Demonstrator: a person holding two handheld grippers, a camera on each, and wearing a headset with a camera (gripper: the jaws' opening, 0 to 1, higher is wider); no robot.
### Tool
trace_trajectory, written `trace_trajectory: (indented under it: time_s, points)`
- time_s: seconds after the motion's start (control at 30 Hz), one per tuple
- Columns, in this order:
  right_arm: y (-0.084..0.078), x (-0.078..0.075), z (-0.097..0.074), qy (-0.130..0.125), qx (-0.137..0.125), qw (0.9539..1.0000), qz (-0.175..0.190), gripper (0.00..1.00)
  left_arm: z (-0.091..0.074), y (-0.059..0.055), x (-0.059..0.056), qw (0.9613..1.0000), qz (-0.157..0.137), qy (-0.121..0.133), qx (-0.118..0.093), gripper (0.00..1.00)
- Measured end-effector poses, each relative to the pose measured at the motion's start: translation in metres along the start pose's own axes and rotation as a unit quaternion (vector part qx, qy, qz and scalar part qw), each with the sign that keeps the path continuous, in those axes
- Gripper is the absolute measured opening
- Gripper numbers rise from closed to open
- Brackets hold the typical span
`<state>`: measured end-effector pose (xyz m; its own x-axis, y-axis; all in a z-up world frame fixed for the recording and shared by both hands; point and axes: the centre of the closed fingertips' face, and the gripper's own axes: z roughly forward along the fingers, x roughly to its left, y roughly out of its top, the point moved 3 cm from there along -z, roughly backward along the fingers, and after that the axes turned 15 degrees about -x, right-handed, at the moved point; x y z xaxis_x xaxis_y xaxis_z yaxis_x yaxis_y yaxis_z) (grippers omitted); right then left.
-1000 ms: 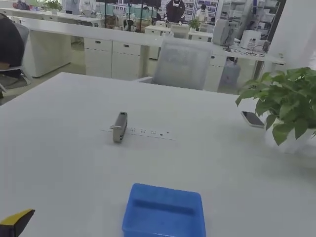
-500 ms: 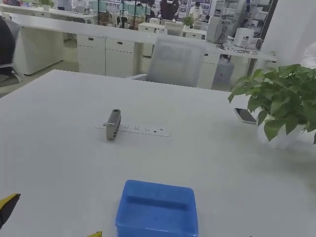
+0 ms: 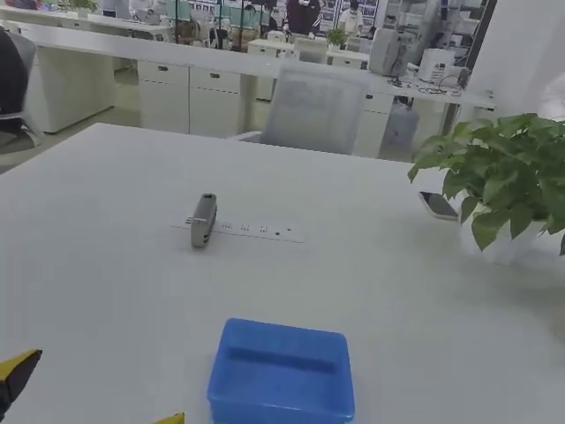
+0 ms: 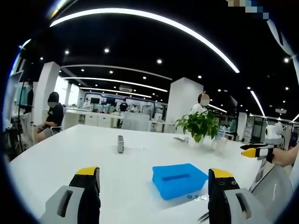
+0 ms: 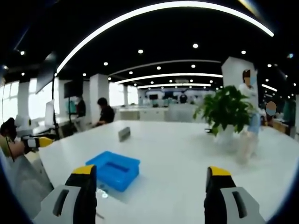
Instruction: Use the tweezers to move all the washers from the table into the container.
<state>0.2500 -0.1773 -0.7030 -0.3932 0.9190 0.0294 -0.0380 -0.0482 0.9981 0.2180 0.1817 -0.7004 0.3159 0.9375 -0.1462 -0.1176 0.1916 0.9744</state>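
The blue container point(image 3: 281, 371) sits on the white table point(image 3: 106, 265) close in front of me, with nothing visible inside it. Several small washers point(image 4: 198, 198) lie on the table just beside the container point(image 4: 179, 178), and the dark tip of the tweezers point(image 4: 203, 217) lies near them. My left gripper point(image 4: 153, 171) is open and holds nothing. My right gripper point(image 5: 149, 170) is open too, with the container point(image 5: 113, 169) ahead on its left. A yellow fingertip point(image 3: 18, 367) pokes in at the lower left of the head view.
A grey block point(image 3: 203, 219) stands on a flush socket strip point(image 3: 256, 231) mid-table. A potted plant point(image 3: 503, 177) and a phone point(image 3: 439, 205) are at the right. A grey chair point(image 3: 318, 106) stands behind the far edge. A person point(image 4: 52, 119) sits far left.
The head camera has shifted, so the scene sits a little differently. A second yellow tip has come in at the bottom edge. Nothing on the table has moved.
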Motion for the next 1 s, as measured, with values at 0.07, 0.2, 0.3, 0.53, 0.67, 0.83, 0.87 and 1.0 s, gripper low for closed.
trace_trajectory:
  time_s: [0.07,0.2,0.3,0.53,0.67,0.83,0.87,1.0]
  points:
    - [-0.002,0.001,0.000,0.002,0.006,1.0000,-0.001,0.95,0.000,-0.001,0.000,1.0000,-0.001,-0.001,0.003,0.99]
    - [-0.002,0.001,-0.002,0.002,0.008,1.0000,-0.004,0.92,0.000,-0.002,-0.001,1.0000,-0.001,-0.002,0.007,0.99]
    - [-0.002,-0.001,-0.002,0.001,0.009,1.0000,0.003,0.90,0.000,-0.003,0.000,1.0000,-0.002,-0.001,0.009,0.99]
    - [-0.007,0.005,0.000,0.016,0.020,0.9997,0.002,0.90,0.000,-0.006,-0.001,0.9998,-0.004,-0.005,0.016,0.98]
    - [-0.009,0.009,0.001,0.024,0.029,0.9993,-0.004,0.91,0.001,-0.008,-0.004,0.9997,-0.007,-0.014,0.020,0.98]
    - [-0.014,0.011,0.001,0.031,0.042,0.9986,0.002,0.90,0.001,-0.014,-0.008,0.9989,-0.011,-0.025,0.037,0.98]
    - [-0.015,0.012,0.001,0.033,0.046,0.9984,0.005,0.90,0.001,-0.016,-0.009,0.9986,-0.012,-0.028,0.044,0.98]
    - [-0.023,0.020,-0.001,0.056,0.078,0.9954,-0.001,0.86,0.001,-0.021,-0.012,0.9973,-0.019,-0.040,0.060,0.97]
